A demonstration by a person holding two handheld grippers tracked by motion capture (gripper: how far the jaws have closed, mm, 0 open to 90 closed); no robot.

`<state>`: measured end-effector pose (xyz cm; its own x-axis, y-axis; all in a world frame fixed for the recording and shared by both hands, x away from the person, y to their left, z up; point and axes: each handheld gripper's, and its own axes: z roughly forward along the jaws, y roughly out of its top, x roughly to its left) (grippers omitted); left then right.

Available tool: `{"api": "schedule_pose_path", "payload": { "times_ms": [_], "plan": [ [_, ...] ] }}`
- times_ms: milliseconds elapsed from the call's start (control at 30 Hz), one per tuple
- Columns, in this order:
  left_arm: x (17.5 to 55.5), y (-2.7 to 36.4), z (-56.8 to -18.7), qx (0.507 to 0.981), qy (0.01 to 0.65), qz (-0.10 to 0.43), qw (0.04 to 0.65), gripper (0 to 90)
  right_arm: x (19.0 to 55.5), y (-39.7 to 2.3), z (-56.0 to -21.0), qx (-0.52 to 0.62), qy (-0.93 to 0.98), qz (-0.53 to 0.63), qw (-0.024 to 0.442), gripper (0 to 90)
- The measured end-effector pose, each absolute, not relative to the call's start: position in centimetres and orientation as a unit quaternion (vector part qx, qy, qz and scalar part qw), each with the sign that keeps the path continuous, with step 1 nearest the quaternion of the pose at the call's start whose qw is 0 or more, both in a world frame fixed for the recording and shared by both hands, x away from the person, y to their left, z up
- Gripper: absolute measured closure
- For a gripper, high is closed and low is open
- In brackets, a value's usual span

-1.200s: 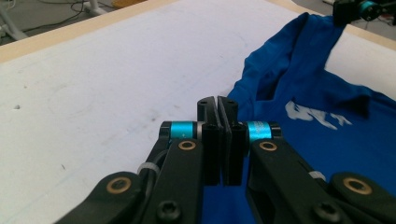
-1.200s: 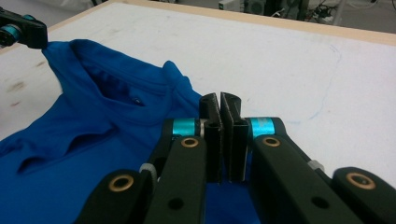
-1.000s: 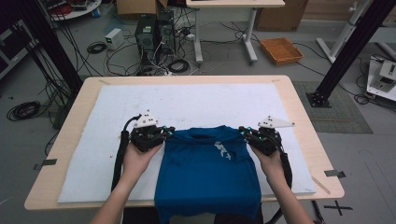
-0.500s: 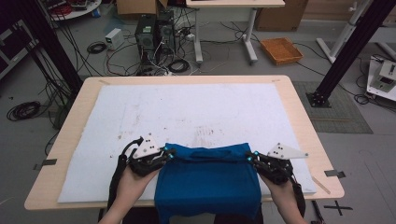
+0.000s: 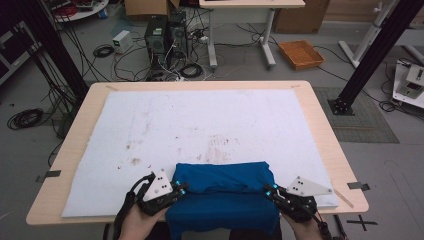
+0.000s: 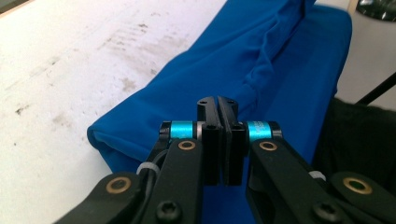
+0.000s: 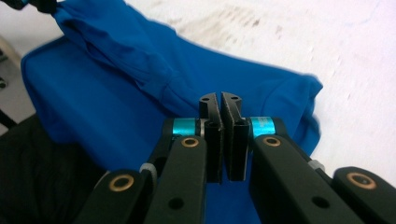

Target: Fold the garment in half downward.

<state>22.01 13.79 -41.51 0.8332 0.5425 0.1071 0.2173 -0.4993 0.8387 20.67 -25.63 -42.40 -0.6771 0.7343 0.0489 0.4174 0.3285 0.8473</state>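
A: What had just changed?

B: Both hands had drawn the blue shirt (image 5: 222, 192) toward the near bench (image 5: 320, 125) edge, doubling it over, so a fold was forming.

A: And the grip?

B: The left hand-held gripper (image 5: 179, 190) and right hand-held gripper (image 5: 270, 192) were clenched on its side edges; the wrinkled shirt overhung the white mat (image 5: 200, 125).
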Motion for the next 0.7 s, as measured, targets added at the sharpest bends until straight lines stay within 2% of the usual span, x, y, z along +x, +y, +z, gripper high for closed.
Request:
{"api": "schedule_pose_path", "payload": {
  "times_ms": [367,500,567,700],
  "plan": [
    [20.0,13.0,-43.6,0.873,0.202,0.156,0.415,87.1,18.7,-25.7,-43.6,0.357,0.813,0.428,0.17,85.4],
    [20.1,13.3,-43.3,0.865,0.211,0.151,0.43,78.5,18.8,-26.1,-43.4,0.364,0.807,0.429,0.178,78.4],
    [20.6,13.5,-42.8,0.856,0.223,0.163,0.438,75.0,19.4,-26.5,-43.1,0.371,0.8,0.434,0.185,78.1],
    [23.1,14.1,-42.2,0.834,0.264,0.183,0.449,67.1,22.1,-27.0,-42.5,0.402,0.779,0.436,0.205,69.3]
  ]
}}
